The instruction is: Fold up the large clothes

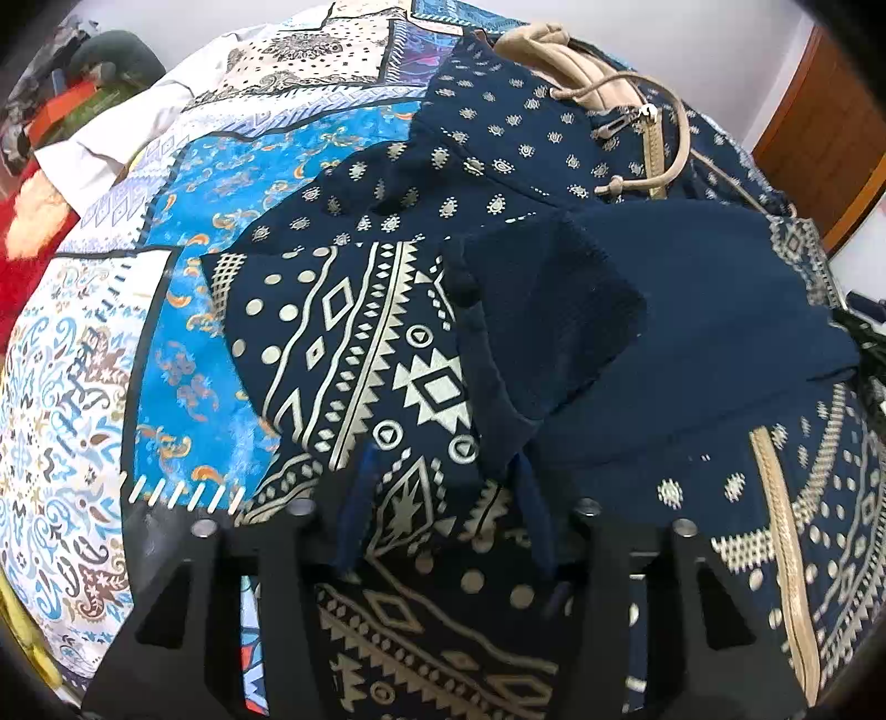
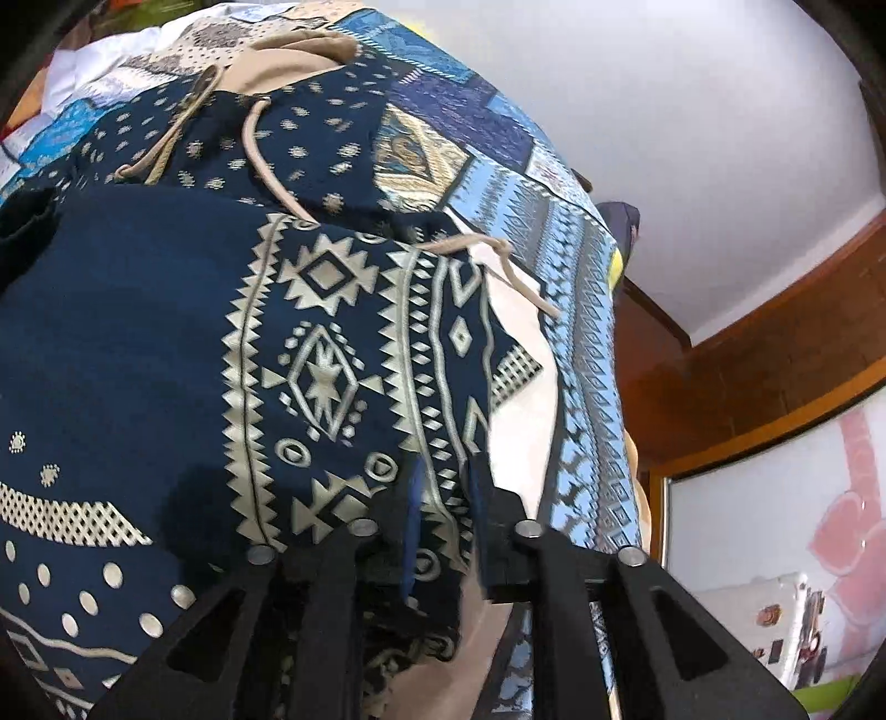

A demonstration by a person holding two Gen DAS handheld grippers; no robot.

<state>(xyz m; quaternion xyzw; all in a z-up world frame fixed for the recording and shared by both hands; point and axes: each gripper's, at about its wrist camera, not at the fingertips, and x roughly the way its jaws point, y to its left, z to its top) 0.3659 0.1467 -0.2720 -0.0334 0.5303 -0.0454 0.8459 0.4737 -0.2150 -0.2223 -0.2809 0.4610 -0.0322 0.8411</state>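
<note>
A navy hooded jacket (image 1: pixel 664 343) with cream tribal print, a beige zip and beige drawstrings lies on a patchwork bed cover (image 1: pixel 221 188). Its sleeves are folded in over the body, with the plain navy cuffs at the middle. My left gripper (image 1: pixel 448 493) has its blue-tipped fingers apart, with the patterned sleeve fabric bunched between them. In the right wrist view the jacket (image 2: pixel 310 343) fills the left and middle. My right gripper (image 2: pixel 443 498) has its fingers a little apart around the edge of the other printed sleeve.
The bed cover (image 2: pixel 554 232) slopes away to the right. A red furry cloth (image 1: pixel 27 260) and clutter lie at the bed's left edge. A wooden door frame (image 2: pixel 775 354) and white wall stand to the right. A beige hood lining (image 1: pixel 554 50) lies at the far end.
</note>
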